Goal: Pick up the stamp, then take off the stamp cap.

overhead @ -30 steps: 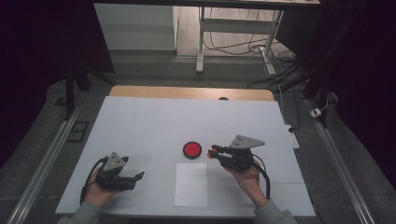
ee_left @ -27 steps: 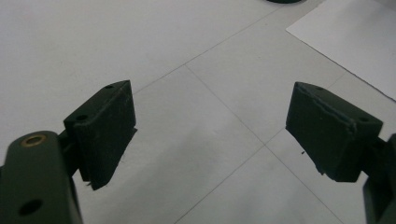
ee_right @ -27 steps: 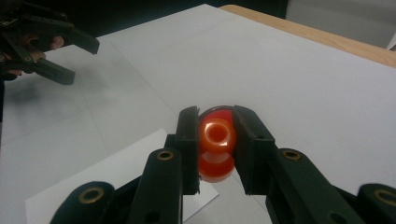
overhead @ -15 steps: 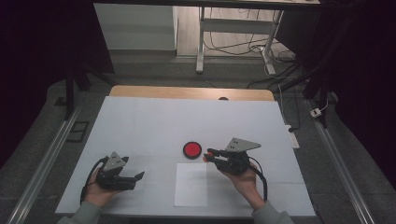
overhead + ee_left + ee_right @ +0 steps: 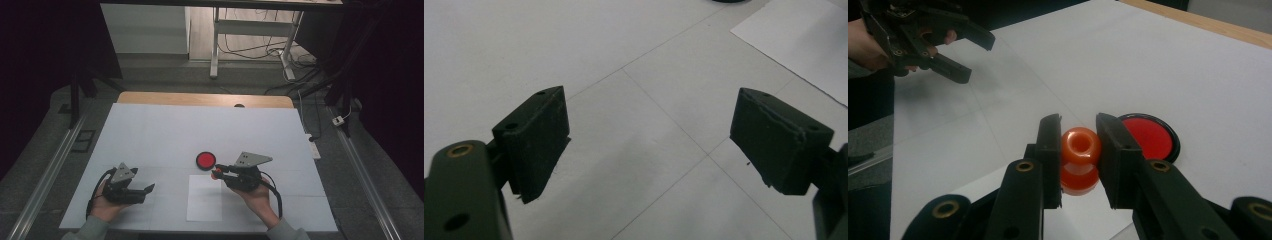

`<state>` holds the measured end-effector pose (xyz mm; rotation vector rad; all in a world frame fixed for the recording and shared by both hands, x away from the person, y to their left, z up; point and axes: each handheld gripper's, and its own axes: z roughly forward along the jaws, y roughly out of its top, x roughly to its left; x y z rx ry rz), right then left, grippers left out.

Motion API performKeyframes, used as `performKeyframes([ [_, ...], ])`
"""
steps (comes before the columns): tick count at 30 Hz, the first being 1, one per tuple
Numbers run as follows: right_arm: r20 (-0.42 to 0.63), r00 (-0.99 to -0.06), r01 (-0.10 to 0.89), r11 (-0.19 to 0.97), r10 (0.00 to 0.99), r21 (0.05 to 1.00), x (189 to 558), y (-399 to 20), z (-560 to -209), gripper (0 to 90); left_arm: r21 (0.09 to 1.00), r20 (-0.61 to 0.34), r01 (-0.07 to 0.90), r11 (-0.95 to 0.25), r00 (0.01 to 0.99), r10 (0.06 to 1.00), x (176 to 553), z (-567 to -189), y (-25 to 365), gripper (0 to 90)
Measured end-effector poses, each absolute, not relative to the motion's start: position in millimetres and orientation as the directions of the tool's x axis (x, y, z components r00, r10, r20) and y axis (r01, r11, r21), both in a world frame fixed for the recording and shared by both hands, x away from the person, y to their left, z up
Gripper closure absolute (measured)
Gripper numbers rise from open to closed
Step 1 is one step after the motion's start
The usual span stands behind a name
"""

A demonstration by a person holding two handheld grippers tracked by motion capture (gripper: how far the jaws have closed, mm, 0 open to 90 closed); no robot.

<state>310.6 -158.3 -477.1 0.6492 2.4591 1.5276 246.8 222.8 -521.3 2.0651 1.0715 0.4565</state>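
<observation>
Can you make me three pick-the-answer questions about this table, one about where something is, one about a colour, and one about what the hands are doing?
1. Where is the red disc?
A. beside the white paper
B. on the floor
C. in the left gripper

2. What colour is the spool?
A. blue
B. orange
C. green

3. How are the left gripper fingers?
A. shut on the spool
B. shut on paper
C. open, holding nothing

Answers: 1 A, it lies on the table just past the white paper. 2 B, orange between the right gripper fingers. 3 C, only table shows between them.

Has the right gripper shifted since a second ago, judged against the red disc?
Yes. The right gripper, shut on the orange spool, has slid slightly toward the near table edge; the red disc stayed put.
</observation>
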Motion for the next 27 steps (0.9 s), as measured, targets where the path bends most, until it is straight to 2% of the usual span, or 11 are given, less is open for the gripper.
performKeyframes([
  [27, 0.085, -0.895, 0.268, 0.376, 0.437, 0.887, 307.7, -156.2, -476.2, 72.1, 0.767, -0.026, 0.520, -0.374, 0.609, 0.793, 246.4, -518.6, 218.0, 16.1],
])
